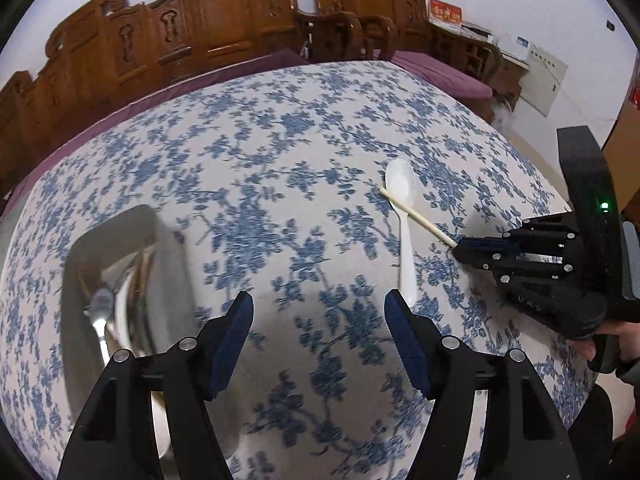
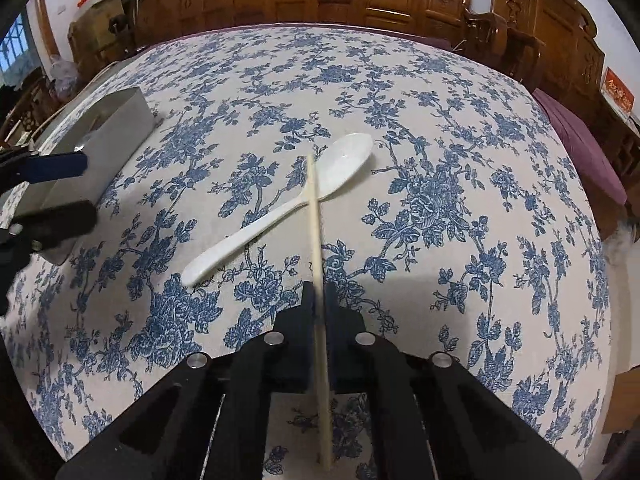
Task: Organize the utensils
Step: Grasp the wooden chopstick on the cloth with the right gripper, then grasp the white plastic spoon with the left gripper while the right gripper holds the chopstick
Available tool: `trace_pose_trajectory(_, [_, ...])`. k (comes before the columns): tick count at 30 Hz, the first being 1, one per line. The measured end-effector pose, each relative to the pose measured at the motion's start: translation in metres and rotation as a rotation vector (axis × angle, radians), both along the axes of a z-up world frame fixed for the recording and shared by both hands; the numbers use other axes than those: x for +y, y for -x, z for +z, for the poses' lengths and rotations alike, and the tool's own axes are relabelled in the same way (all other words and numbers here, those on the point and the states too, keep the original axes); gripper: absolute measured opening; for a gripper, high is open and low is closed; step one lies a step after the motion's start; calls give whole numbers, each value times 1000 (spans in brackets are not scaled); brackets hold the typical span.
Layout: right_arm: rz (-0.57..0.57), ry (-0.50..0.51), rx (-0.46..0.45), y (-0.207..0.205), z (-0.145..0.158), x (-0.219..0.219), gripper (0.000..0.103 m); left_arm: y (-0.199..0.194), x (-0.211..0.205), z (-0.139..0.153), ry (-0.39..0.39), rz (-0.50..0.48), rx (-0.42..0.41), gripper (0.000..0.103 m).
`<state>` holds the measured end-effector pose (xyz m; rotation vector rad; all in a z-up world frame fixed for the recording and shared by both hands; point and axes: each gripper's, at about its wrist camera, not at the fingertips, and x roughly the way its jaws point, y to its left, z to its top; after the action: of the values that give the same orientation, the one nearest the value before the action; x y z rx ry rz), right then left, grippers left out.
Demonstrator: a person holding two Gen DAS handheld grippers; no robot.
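Note:
A white plastic spoon (image 2: 280,204) lies on the blue-flowered tablecloth (image 2: 440,160). A pale wooden chopstick (image 2: 316,232) crosses over its neck. My right gripper (image 2: 320,292) is shut on the chopstick's near part, and the stick runs back between the fingers. In the left wrist view the same right gripper (image 1: 458,247) holds the chopstick (image 1: 416,218) beside the spoon (image 1: 402,200). My left gripper (image 1: 319,308) hangs open over bare cloth, with nothing between its fingers. A metal utensil box (image 1: 80,264) to its left holds a metal spoon and other utensils.
The metal box (image 2: 100,136) stands at the table's left side in the right wrist view, with the left gripper's fingers (image 2: 56,168) in front of it. Carved wooden chairs (image 1: 224,12) with purple cushions line the far edge. A hand (image 1: 612,344) holds the right gripper.

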<state>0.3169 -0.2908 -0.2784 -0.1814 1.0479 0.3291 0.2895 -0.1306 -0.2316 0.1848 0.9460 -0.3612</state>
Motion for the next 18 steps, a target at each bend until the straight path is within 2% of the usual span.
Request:
trace_pose_trajectory(11, [-56, -113, -64, 35, 29, -32, 6, -25, -55, -21, -47, -58, 38, 65])
trace_pose_trajectory(15, [-85, -120, -67, 41, 30, -42, 6, -35, -72, -27, -57, -77, 58, 65])
trace_pose_trajectory(18, [-95, -122, -48, 40, 23, -48, 6, -44, -83, -32, -64, -90, 86, 57])
